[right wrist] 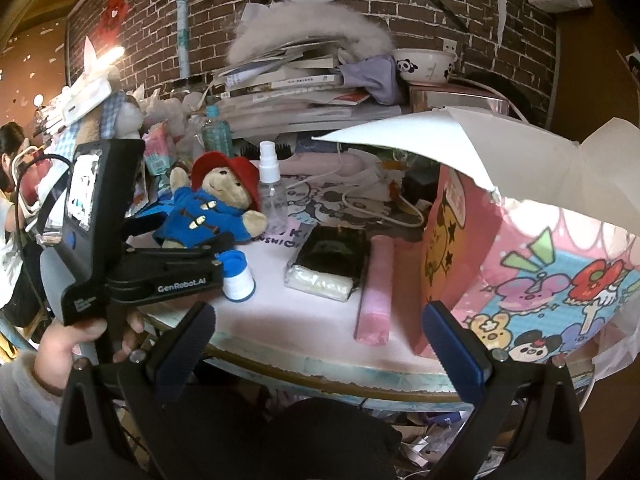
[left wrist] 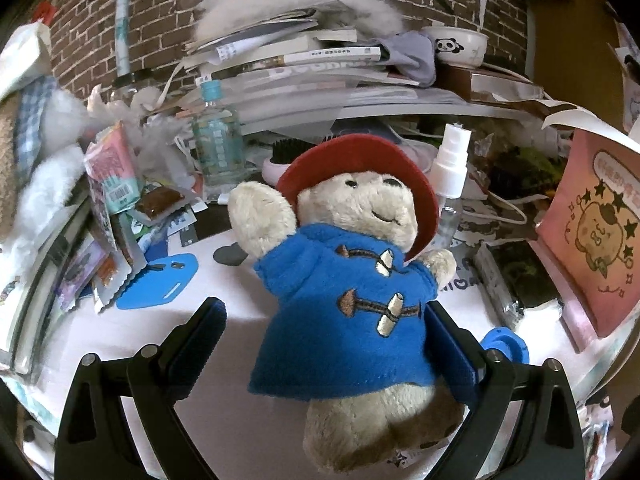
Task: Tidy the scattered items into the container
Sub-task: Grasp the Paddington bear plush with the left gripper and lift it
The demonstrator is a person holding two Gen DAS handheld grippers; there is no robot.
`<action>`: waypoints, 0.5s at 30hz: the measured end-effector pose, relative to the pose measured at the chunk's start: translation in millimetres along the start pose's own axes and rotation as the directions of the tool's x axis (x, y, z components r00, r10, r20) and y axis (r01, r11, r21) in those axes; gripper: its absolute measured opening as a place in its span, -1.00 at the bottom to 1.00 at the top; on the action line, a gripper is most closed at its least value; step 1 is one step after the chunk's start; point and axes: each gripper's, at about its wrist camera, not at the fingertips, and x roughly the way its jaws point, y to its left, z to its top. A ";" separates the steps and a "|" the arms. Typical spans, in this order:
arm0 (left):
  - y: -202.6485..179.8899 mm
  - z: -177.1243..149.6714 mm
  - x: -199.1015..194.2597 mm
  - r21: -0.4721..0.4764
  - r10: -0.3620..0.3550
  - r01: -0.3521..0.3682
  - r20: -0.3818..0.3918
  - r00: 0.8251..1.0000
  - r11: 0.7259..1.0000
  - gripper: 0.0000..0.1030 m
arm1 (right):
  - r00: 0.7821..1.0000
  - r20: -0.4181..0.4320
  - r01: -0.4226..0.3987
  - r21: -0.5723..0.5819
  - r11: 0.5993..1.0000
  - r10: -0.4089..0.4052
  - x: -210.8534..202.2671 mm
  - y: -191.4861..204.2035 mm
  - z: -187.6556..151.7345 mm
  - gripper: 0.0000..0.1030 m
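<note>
A plush bear (left wrist: 344,280) with a red hat and blue coat lies on the white table between the fingers of my left gripper (left wrist: 328,324). The jaws stand wide apart; the right finger (left wrist: 452,344) is close against the coat, the left finger stands clear of it. The bear also shows in the right wrist view (right wrist: 212,204), with the left gripper (right wrist: 200,250) around its lower body. My right gripper (right wrist: 316,344) is open and empty at the table's front edge. A colourful cartoon-print bag (right wrist: 560,280) with a white flap stands at the right.
A clear spray bottle (right wrist: 272,188), a white and blue thread spool (right wrist: 238,276), a dark wrapped packet (right wrist: 332,260) and a pink roll (right wrist: 376,288) lie on the table. A pink cartoon bag (right wrist: 452,240) leans by the printed bag. Books, a panda bowl (right wrist: 426,64) and snack packets (left wrist: 116,184) crowd the back and left.
</note>
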 end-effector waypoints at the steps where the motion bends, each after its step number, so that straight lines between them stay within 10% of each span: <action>1: 0.8 -0.2 1.1 -0.007 -0.005 0.005 -0.004 1.000 1.000 0.87 | 1.000 -0.001 0.000 0.000 1.000 0.000 0.0 0.0 -0.4 1.00; 7: 0.9 -0.1 2.2 -0.019 -0.074 0.073 -0.027 0.997 0.997 0.08 | 1.000 -0.004 0.000 0.003 1.000 0.000 0.5 -0.3 -0.7 1.00; 15: 0.3 -0.3 -1.7 -0.022 -0.086 0.086 -0.032 0.996 0.996 -0.05 | 1.000 -0.003 0.000 0.005 1.000 0.000 0.6 -0.6 -0.5 1.00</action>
